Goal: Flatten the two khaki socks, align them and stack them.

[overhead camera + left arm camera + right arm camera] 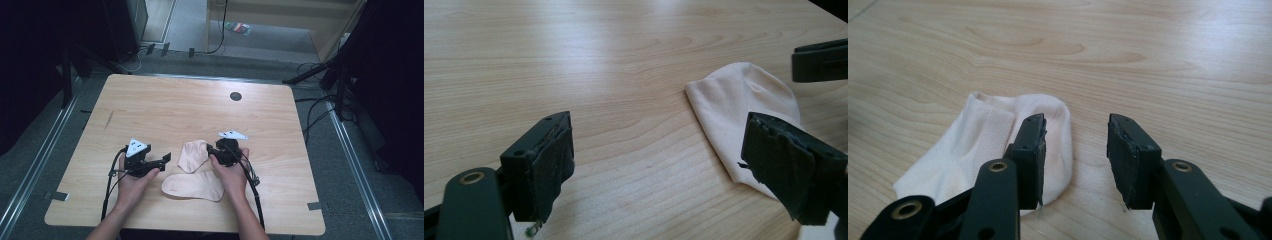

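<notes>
Nearest the person, a pale sock (pixel 194 185) is lying flat between the two hands, and a second sock (pixel 193 155) is lying just beyond it, the two touching or nearly so. Flanking them, the left gripper (pixel 165 158) is sitting with its jaws wide apart and empty, pointing toward the socks, while the right gripper (pixel 210 148) is hovering at the far sock's right edge, jaws partly apart and closed on nothing. Both socks are looking thin, soft and light, so they will probably fold and drape when lifted rather than hold shape; pinching a free edge, such as the cuff or toe, seems the safest hold, since a grip on the flat middle may slip off the wood. Up close, the right gripper view is showing the far sock's (pixel 993 145) seam and layered edge beside its left jaw, detail the high view is blurring. Farther off, the table (pixel 200 100) is stretching bare to a dark hole (pixel 235 96).
</notes>
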Motion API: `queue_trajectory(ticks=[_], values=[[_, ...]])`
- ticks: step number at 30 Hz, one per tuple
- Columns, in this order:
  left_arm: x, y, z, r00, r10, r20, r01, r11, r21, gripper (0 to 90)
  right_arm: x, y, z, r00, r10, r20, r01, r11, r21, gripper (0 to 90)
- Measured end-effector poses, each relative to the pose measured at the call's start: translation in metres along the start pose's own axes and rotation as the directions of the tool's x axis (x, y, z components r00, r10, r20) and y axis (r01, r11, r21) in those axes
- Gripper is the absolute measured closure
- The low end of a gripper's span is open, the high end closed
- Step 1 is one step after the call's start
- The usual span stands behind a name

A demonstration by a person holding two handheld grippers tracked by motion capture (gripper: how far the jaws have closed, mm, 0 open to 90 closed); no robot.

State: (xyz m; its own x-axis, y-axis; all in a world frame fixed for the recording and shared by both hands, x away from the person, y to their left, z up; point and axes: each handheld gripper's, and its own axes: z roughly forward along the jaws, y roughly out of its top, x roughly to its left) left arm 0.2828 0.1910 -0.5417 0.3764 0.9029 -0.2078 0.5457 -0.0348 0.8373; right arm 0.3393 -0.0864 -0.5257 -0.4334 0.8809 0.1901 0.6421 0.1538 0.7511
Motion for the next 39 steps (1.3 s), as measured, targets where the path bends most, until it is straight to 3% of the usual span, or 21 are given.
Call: queue_trajectory(ticks=[6,12,14,16,20,23,26,30,36,39], values=[[-0.002,0.002,-0.001,0.9999,0.01,0.013,-0.01,0.9999,0.013,16.7,-0.001,-0.003,0.014,0.9999,-0.005,-0.011,0.005,0.999,0.043,70.9],[-0.008,0.008,-0.002,0.999,0.021,0.04,-0.022,0.9997,0.008,21.3,0.0,-0.005,0.016,0.9996,-0.025,-0.016,0.025,0.998,0.049,90.0],[-0.01,0.009,-0.002,0.9984,0.027,0.05,-0.028,0.9995,0.012,22.7,0.0,-0.004,0.015,0.9998,-0.017,-0.006,0.017,0.999,0.045,89.3],[-0.01,0.008,-0.001,0.9984,0.026,0.05,-0.027,0.9995,0.015,23.0,0.0,-0.004,0.013,1.0,-0.007,0.004,0.007,0.999,0.037,79.1],[-0.006,0.006,-0.001,0.9989,0.019,0.042,-0.02,0.9996,0.018,23.0,0.002,-0.002,0.007,0.9997,-0.018,0.013,0.018,1.0,0.0,69.2],[-0.003,0.006,-0.002,0.9992,0.01,0.039,-0.01,0.9998,0.017,23.2,0.008,0.0,0.001,0.9991,-0.043,-0.006,0.042,0.999,-0.032,71.3],[-0.002,0.006,-0.002,0.9993,0.006,0.036,-0.007,0.9998,0.017,23.2,0.019,0.0,0.004,0.9931,-0.08,-0.086,0.08,0.997,-0.004,74.0],[-0.001,0.005,-0.002,0.9995,0.002,0.032,-0.003,0.9998,0.018,23.2,0.032,-0.001,0.013,0.9838,-0.116,-0.137,0.122,0.992,0.038,74.9],[0.002,0.005,-0.003,0.9995,-0.003,0.033,0.002,0.9998,0.018,23.3,0.035,-0.004,0.02,0.9862,-0.115,-0.119,0.126,0.988,0.088,67.2],[0.002,0.004,-0.002,0.9995,-0.003,0.032,0.003,0.9998,0.02,23.2,0.038,-0.006,0.02,0.9838,-0.136,-0.117,0.148,0.984,0.1,65.3]])
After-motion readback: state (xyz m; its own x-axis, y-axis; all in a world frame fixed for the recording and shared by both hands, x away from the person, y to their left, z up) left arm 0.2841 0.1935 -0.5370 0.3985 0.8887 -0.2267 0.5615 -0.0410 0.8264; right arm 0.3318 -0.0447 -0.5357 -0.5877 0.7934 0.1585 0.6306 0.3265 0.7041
